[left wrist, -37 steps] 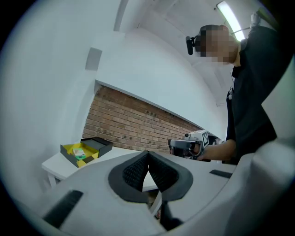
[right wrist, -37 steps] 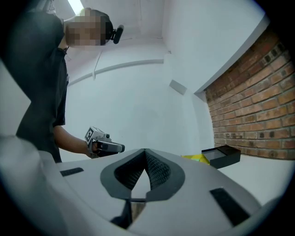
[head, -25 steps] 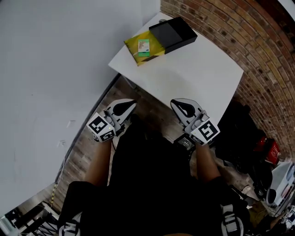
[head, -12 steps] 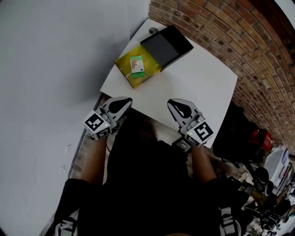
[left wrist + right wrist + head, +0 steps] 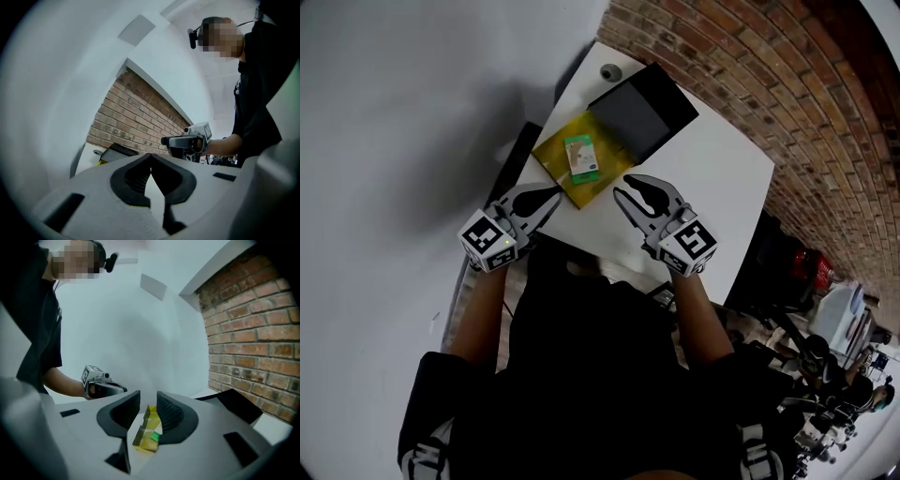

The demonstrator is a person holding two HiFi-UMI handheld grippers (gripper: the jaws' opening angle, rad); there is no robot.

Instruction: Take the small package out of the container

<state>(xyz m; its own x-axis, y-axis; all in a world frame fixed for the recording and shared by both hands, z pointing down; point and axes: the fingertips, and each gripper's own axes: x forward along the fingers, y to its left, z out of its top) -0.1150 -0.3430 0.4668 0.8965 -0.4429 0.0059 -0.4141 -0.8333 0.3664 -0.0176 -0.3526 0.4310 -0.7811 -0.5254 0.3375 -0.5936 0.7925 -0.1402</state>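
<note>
A small green and white package (image 5: 581, 157) lies in a shallow yellow container (image 5: 555, 161) on the white table (image 5: 722, 178). A black box (image 5: 642, 111) overlaps the container's far end. My right gripper (image 5: 624, 188) hovers just short of the container's near right side. Its jaws have just been opening, and they now stand slightly apart with nothing between them. In the right gripper view the container (image 5: 143, 441) and package (image 5: 153, 436) show through the right gripper's (image 5: 148, 400) gap. My left gripper (image 5: 554, 194) is shut and empty by the container's near left corner, its tips (image 5: 150, 156) touching.
A small round grey object (image 5: 609, 71) sits at the table's far corner. A brick wall (image 5: 750, 75) runs along the right, a white wall (image 5: 412, 94) along the left. Dark bags and clutter (image 5: 787, 281) lie on the floor at the right.
Both grippers have moved forward from the table's near edge to just short of the yellow container. The right jaws have parted; the left jaws stay shut.
</note>
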